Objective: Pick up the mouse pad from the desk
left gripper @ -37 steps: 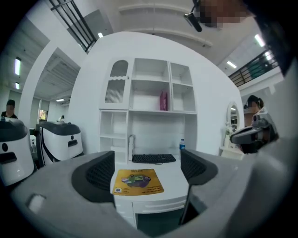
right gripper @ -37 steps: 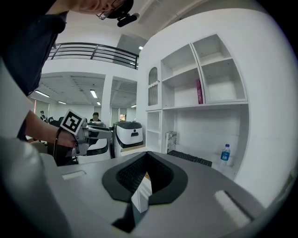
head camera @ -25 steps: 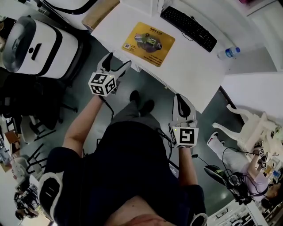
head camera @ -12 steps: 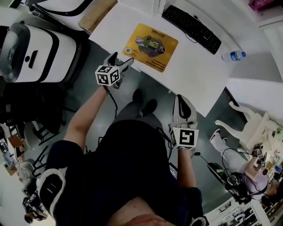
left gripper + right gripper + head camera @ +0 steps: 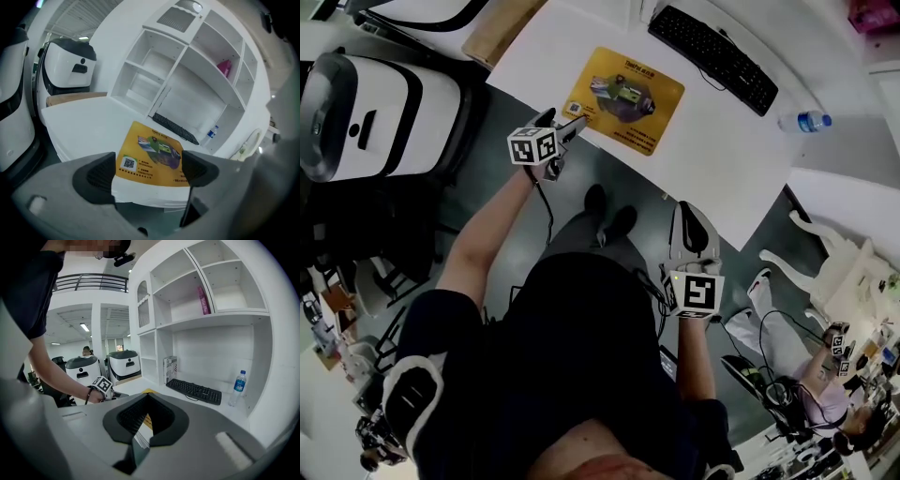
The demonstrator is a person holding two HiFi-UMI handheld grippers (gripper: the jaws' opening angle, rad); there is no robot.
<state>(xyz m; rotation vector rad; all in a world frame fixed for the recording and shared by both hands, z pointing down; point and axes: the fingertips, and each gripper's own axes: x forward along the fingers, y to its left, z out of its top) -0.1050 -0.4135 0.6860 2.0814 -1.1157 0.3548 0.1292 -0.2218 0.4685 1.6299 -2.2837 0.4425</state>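
1. Head view: the yellow mouse pad (image 5: 623, 86) lies flat on the white desk (image 5: 712, 159), near its front edge. The keyboard (image 5: 712, 58) sits behind it, apart. The left gripper (image 5: 562, 125) is at the desk's front edge, tips just beside the pad's near-left corner. The right gripper (image 5: 685, 214) hangs over the floor just off the desk edge, well apart from the pad. A water bottle (image 5: 804, 122) is at the desk's right end.
2. Left gripper view: jaws spread wide, nothing clamped. The pad's near edge and the desk edge show in the gap. Can't tell if either jaw touches the pad.
3. Right gripper view: jaws drawn together, tips meeting, only a thin slit below, holding nothing. Beyond them are the keyboard, the bottle and white shelving (image 5: 206, 319). The left gripper shows at the left.
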